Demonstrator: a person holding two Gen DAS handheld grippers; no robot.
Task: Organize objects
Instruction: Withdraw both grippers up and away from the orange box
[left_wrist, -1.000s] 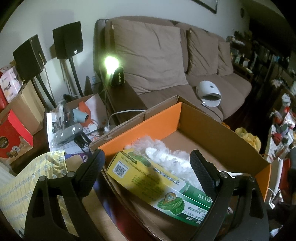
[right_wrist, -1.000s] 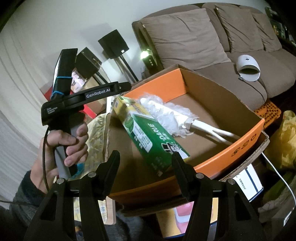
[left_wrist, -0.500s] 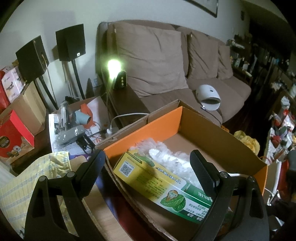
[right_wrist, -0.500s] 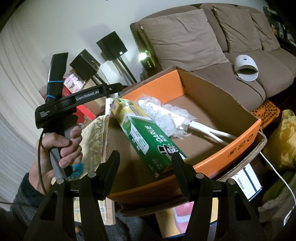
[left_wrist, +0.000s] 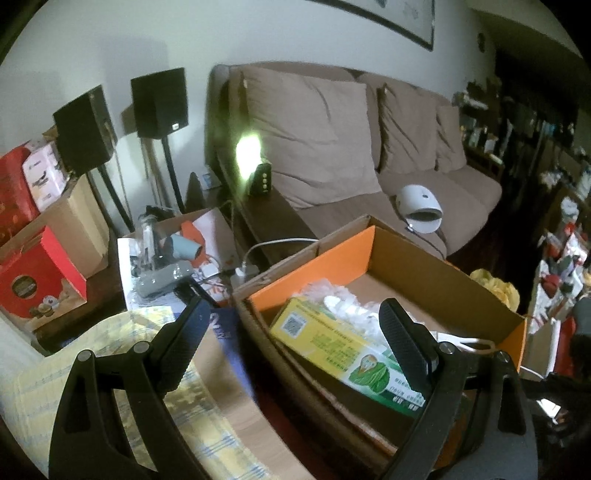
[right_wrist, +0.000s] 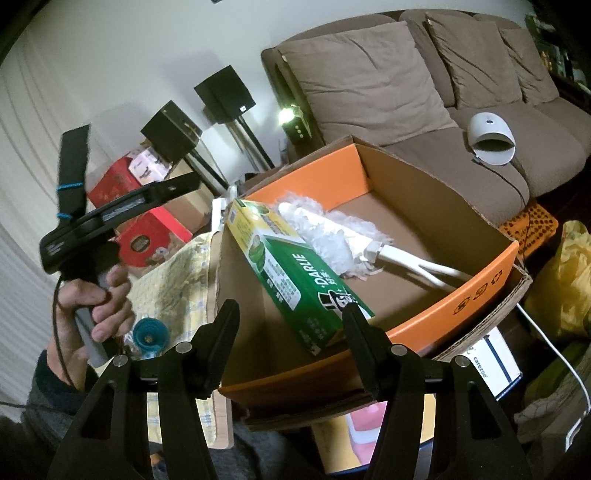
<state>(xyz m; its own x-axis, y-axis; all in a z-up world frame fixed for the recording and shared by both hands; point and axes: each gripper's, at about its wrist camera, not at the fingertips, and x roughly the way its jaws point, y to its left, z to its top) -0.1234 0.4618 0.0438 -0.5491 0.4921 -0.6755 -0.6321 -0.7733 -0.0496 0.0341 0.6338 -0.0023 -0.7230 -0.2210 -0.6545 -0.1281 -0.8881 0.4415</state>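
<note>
Left wrist view: cardboard box (left_wrist: 436, 266) now farther

One cardboard box (right_wrist: 480, 254), one toothpaste carton (right_wrist: 295, 273), one duster (right_wrist: 332, 236), two speakers (right_wrist: 225, 94).

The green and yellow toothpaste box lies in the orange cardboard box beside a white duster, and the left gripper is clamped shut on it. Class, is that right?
Not quite. The toothpaste box does lie in the cardboard box beside the duster, but the left gripper is open and holds nothing; the left wrist view shows this.
</note>
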